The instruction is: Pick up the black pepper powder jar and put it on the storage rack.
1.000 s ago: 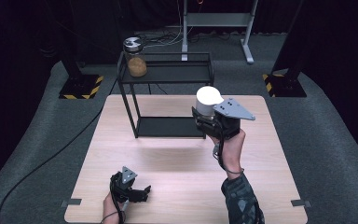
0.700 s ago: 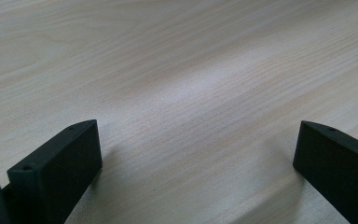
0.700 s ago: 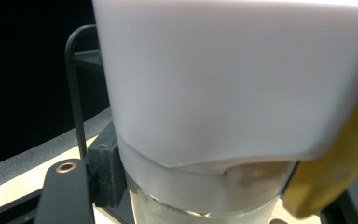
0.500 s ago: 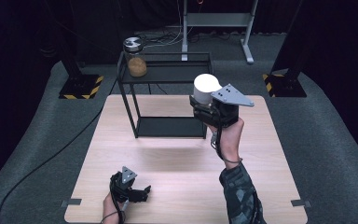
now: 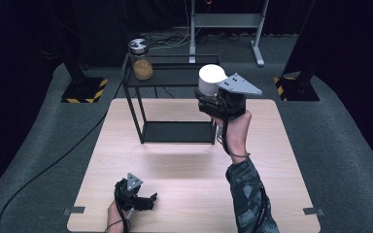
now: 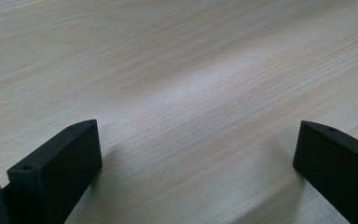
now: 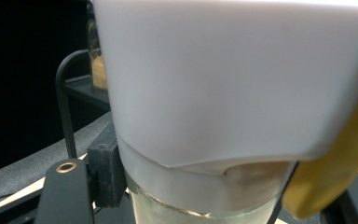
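White-lidded jar point(image 5: 210, 79) upright in right tongs point(image 5: 212, 99), lid up

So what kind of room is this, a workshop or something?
Probably a recording studio or test lab: black curtains all round, grey carpet, yellow-and-black striped stand feet, and one pale wooden table carrying a black metal shelf rack.

Table point(image 5: 184, 165): pale wood-grain top, smooth, matt w/ soft sheen. Rack point(image 5: 175, 97): thin black metal, matt. Held jar point(image 7: 205, 196): clear glass, glossy; its lid point(image 7: 233, 70) white plastic, smooth, satin. Jar on rack point(image 5: 142, 65): glass, shiny metal-look cap. Floor point(image 5: 335, 160): grey carpet, rough. Sleeve point(image 5: 247, 194): camo cloth.
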